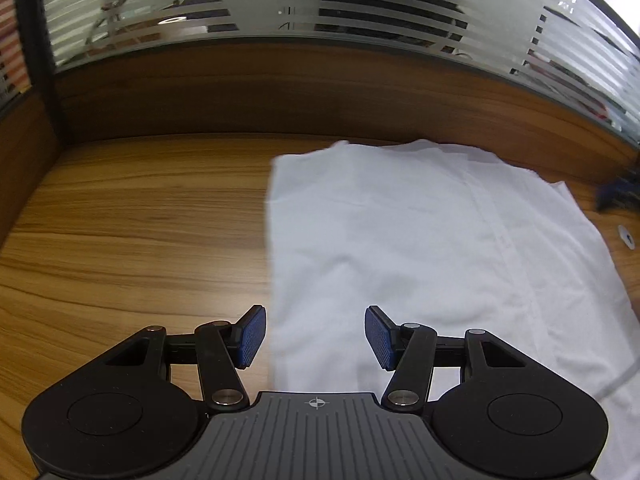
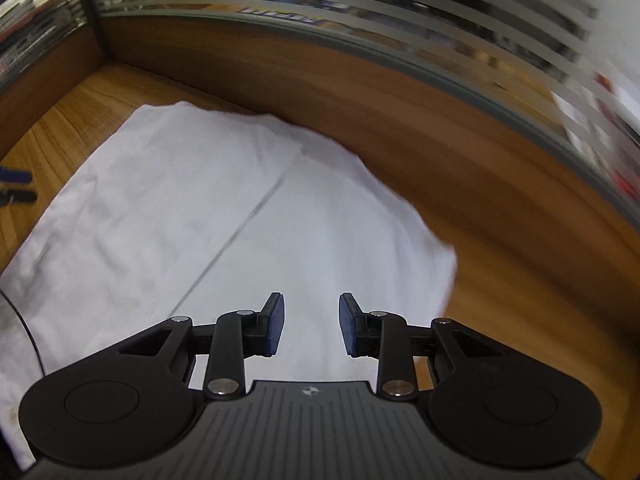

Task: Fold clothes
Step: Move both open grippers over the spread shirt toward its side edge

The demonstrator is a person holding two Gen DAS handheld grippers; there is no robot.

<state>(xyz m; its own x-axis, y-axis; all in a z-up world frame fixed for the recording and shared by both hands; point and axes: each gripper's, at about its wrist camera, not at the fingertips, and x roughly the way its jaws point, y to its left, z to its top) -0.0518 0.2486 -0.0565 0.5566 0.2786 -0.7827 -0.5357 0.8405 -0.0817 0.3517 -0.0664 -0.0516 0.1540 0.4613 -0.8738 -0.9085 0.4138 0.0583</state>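
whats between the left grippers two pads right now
Only the left edge of the white garment on the wooden table; the left gripper is open and holds nothing, as the left wrist view shows.

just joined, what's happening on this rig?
A person is folding a white shirt on a wooden desk with two handheld grippers. The shirt lies mostly flat, with a layer edge running along it, so it looks partly folded. The left gripper is open at the shirt's left edge; the right gripper is open above the cloth. Neither holds anything. The right view is blurred.
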